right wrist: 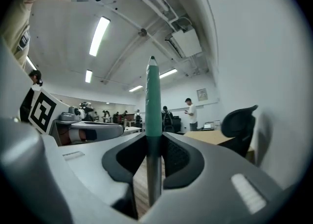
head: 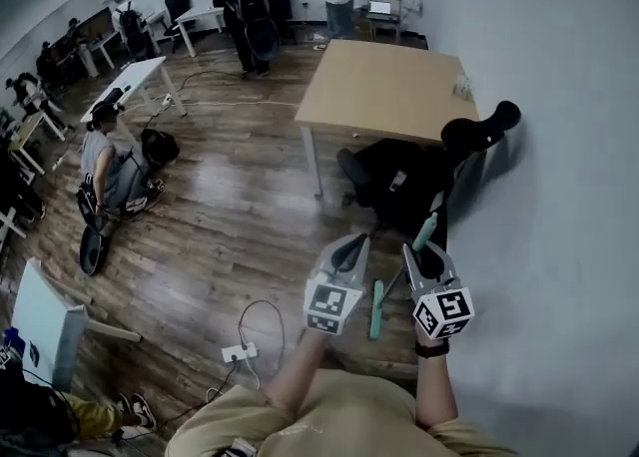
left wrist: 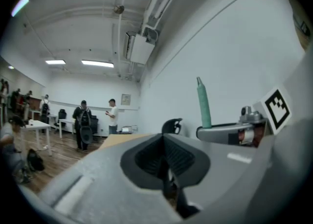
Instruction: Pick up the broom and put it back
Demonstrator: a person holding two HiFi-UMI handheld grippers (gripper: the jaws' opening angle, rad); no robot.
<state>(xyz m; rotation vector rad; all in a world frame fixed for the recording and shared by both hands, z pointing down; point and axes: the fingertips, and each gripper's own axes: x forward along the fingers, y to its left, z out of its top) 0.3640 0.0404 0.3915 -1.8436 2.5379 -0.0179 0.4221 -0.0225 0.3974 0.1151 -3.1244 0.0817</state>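
Note:
The broom's handle stands nearly upright between the pads of my right gripper [right wrist: 152,155], which is shut on it. The handle has a teal grip [right wrist: 153,100] on top and a grey shaft below. In the head view the teal tip [head: 426,232] sticks up past the right gripper [head: 428,253], and another teal section [head: 376,309] shows lower down between the two grippers. The brush end is hidden. My left gripper [head: 348,248] hangs beside it on the left, shut [left wrist: 166,163] with nothing in it. From the left gripper view the teal handle [left wrist: 203,103] rises to the right.
A white wall [head: 559,196] runs along the right. Ahead stand a wooden table [head: 384,86] and a black office chair [head: 419,181] against the wall. A power strip [head: 240,352] with cables lies on the wood floor. A person [head: 108,174] sits on the floor at left; others stand farther back.

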